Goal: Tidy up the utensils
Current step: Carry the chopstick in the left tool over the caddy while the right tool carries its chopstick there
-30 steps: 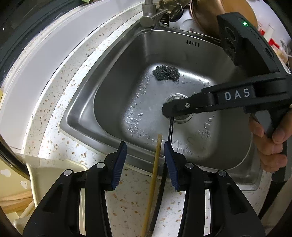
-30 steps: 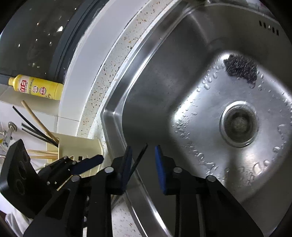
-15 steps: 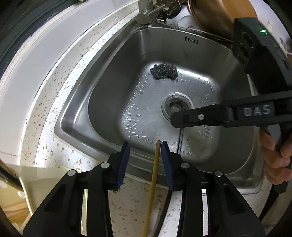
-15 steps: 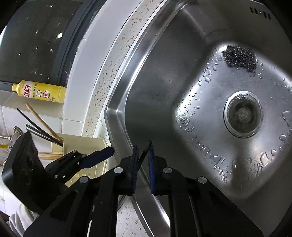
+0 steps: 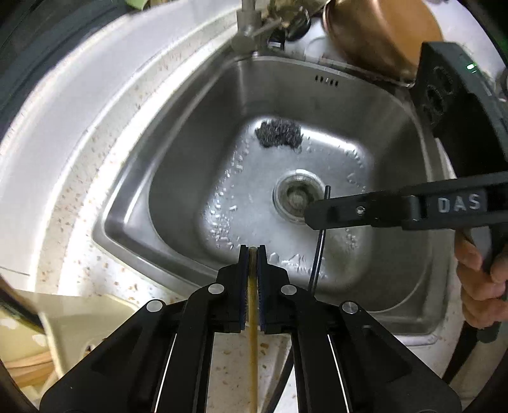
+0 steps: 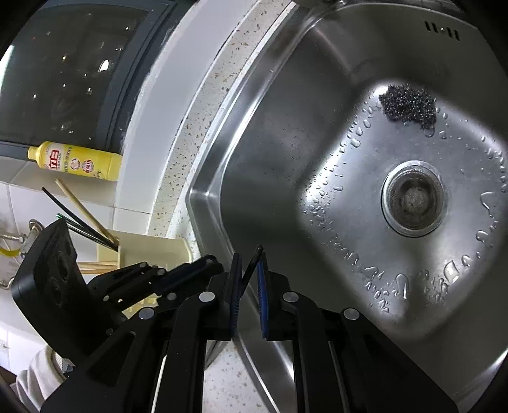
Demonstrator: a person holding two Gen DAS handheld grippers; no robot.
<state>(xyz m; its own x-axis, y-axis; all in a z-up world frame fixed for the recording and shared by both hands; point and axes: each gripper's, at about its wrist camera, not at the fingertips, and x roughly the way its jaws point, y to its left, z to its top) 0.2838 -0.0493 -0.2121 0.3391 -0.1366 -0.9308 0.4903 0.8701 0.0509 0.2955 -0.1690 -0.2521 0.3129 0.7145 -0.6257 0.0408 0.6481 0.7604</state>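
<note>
My left gripper [image 5: 253, 251] points down at the counter's edge by the sink, its jaws closing tight on a wooden chopstick [image 5: 253, 349] that runs back under the gripper. My right gripper [image 6: 249, 257] is shut on a black chopstick [image 6: 254, 261], which sticks up at a slant between the pads. In the left wrist view the right gripper [image 5: 309, 216] reaches in from the right over the drain, and the black chopstick [image 5: 320, 254] hangs below it. A cream utensil holder [image 6: 152, 247] stands at the left with several chopsticks [image 6: 82, 213] in it.
The steel sink [image 5: 177, 178] is wet, with a steel-wool pad [image 5: 279, 133] near the drain [image 5: 297, 197]. A faucet [image 5: 250, 28] and a copper pot [image 5: 374, 35] stand behind it. A yellow bottle [image 6: 76, 160] lies on the sill. A hand [image 5: 479, 286] holds the right gripper.
The left jaws have closed on the wooden chopstick. The right jaws have closed on the black chopstick, and the right gripper has drifted right over the sink in the left wrist view.
</note>
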